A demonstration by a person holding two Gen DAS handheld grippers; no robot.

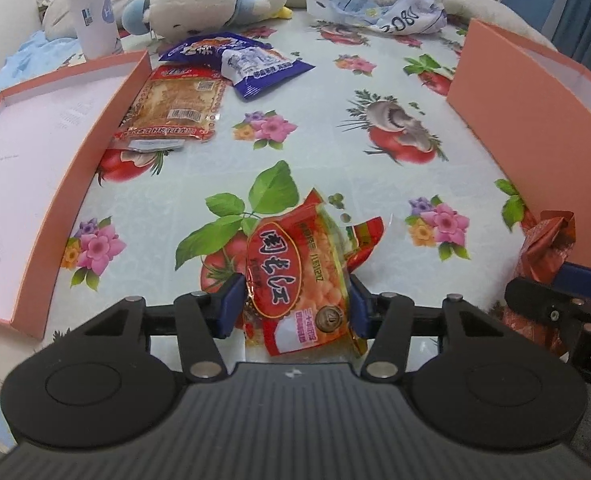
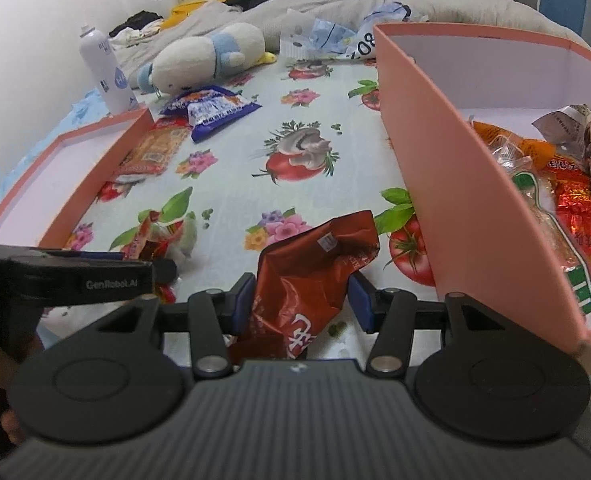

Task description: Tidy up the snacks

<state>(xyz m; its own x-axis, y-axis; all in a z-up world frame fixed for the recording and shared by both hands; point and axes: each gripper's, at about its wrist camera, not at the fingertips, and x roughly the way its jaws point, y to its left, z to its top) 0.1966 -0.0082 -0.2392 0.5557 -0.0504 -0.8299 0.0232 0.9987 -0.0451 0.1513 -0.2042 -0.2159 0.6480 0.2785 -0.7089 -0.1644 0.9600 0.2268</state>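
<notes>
My left gripper (image 1: 295, 306) points down at the flowered tablecloth (image 1: 315, 132), its blue pads closed against both sides of a red snack packet (image 1: 295, 264) with orange pieces showing through a clear window. My right gripper (image 2: 301, 300) is shut on a crumpled dark red packet (image 2: 315, 264), held just left of the tall pink box (image 2: 455, 184). That box holds several snack packets (image 2: 555, 184). In the left wrist view the dark red packet (image 1: 547, 240) shows at the right edge. In the right wrist view the left gripper (image 2: 163, 270) sits low on the left.
A shallow pink lid (image 1: 75, 160) lies on the left. Beside it are a brown snack packet (image 1: 175, 108) and blue packets (image 1: 255, 68). A plush toy (image 1: 203, 0), a white bottle (image 1: 91, 8) and a crumpled plastic bag (image 1: 387, 8) line the far edge.
</notes>
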